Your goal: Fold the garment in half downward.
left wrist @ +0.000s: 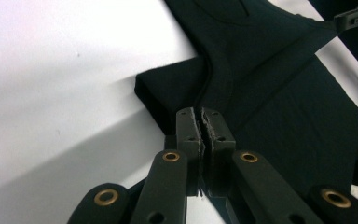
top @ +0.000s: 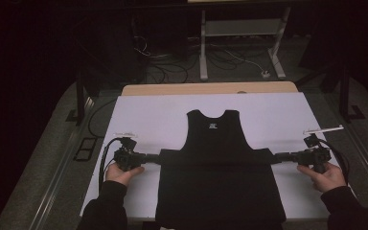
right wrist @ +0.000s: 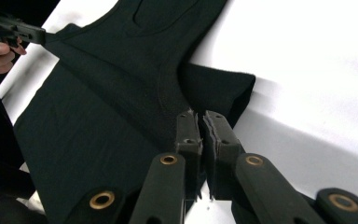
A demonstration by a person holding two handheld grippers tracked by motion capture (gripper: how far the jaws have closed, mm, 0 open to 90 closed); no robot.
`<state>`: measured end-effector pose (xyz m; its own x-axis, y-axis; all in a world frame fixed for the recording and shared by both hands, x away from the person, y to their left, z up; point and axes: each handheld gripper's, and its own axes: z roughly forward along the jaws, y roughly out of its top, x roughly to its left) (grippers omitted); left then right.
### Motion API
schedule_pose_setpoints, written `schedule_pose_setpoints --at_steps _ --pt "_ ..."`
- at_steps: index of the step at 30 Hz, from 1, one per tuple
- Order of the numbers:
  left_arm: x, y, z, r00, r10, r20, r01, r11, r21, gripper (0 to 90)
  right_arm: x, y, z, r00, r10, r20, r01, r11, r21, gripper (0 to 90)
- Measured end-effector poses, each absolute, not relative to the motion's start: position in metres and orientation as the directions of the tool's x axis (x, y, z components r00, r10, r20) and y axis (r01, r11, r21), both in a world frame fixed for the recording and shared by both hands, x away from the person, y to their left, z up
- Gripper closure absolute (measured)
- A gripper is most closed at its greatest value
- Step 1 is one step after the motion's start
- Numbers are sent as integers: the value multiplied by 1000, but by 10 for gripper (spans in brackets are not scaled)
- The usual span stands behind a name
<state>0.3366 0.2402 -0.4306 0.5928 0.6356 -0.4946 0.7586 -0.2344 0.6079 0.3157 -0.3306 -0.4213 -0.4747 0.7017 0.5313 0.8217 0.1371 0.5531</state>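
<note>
A black T-shirt [top: 218, 177] lies flat on the white sheet [top: 148, 115], collar towards the far side, hem over the near table edge. My left gripper [top: 155, 157] is shut on the shirt's left edge beside the short sleeve; in the left gripper view the jaws [left wrist: 200, 114] pinch the cloth [left wrist: 270, 84] near the sleeve seam. My right gripper [top: 277, 157] is shut on the shirt's right edge; the right gripper view shows its jaws [right wrist: 199, 116] clamped on the fabric [right wrist: 121, 93]. The cloth is stretched taut between the two grippers.
The sheet covers a wooden table whose bare far edge [top: 211, 88] shows behind it. Bare sheet lies left, right and beyond the shirt. A white metal stand [top: 239, 28] and loose cables [top: 167, 67] are on the dark floor past the table.
</note>
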Motion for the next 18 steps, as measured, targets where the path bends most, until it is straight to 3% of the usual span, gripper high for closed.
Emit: schedule_pose_setpoints --at_steps 18 --pt "328 235 -436 589 644 -488 771 -266 578 853 307 -326 -432 -462 709 533 846 172 504 833"
